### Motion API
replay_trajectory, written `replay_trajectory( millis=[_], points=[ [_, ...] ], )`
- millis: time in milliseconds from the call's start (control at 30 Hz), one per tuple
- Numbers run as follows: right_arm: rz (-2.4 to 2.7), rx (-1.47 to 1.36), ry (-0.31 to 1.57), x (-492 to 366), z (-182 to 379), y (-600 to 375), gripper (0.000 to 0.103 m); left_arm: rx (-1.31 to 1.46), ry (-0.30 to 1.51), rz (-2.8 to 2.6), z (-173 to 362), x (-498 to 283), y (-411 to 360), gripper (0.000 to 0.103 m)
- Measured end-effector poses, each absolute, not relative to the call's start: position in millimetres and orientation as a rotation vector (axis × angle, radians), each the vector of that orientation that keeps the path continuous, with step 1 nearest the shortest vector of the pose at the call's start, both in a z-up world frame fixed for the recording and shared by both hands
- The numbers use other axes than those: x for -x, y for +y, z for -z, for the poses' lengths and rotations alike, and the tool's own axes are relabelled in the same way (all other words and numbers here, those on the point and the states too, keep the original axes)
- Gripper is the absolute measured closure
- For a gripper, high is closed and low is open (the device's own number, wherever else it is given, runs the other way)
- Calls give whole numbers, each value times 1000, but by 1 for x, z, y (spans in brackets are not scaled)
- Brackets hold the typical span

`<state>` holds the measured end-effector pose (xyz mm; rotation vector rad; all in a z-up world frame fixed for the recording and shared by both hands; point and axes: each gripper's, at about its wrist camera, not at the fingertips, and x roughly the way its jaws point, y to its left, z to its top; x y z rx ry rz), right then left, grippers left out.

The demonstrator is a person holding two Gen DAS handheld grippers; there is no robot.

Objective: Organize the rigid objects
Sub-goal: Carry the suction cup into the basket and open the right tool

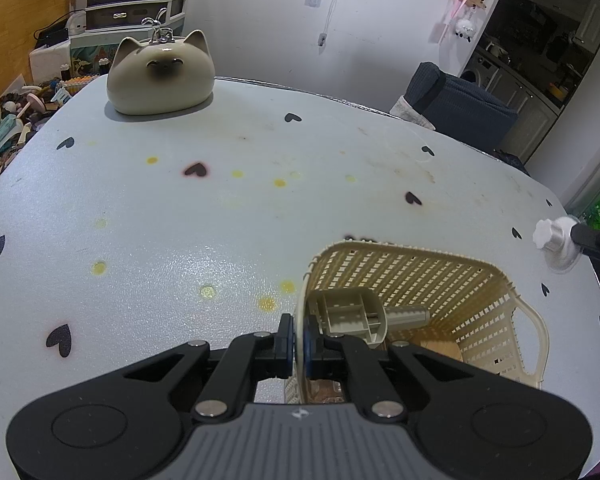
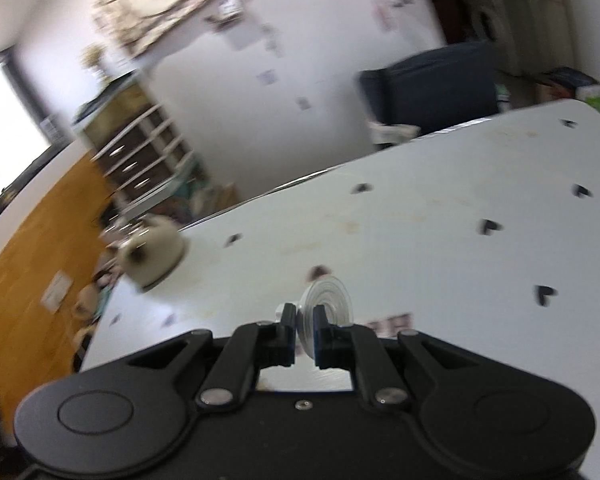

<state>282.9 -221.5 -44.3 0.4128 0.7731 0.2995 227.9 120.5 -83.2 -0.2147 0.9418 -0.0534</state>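
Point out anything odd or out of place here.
The basket lies tipped on its side, clamped at the rim by the left gripper. The tablecloth is dotted with yellow stains.

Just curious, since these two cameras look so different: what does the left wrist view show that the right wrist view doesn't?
Only the left view: the basket, its rim pinched by the left tool, with a beige plastic part inside. Only the right view: the right tool closed on a clear suction cup, and a window. Both: the table, cat jar, drawers and blue chair.
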Motion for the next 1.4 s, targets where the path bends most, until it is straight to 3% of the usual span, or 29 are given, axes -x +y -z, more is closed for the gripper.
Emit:
replay_trajectory(
  millis=[267, 733, 1167, 1400],
  points=[
    [-561, -267, 867, -275, 35, -170, 95, 215, 942, 54, 83, -228, 121, 98],
    [-615, -63, 1052, -274, 75, -113, 95, 217, 942, 54, 83, -228, 120, 98],
    [-552, -141, 1172, -290, 103, -96, 94, 216, 943, 55, 83, -229, 119, 98],
    [-554, -101, 1175, -285, 101, -90, 71, 217, 943, 56, 83, -229, 118, 97]
  ],
)
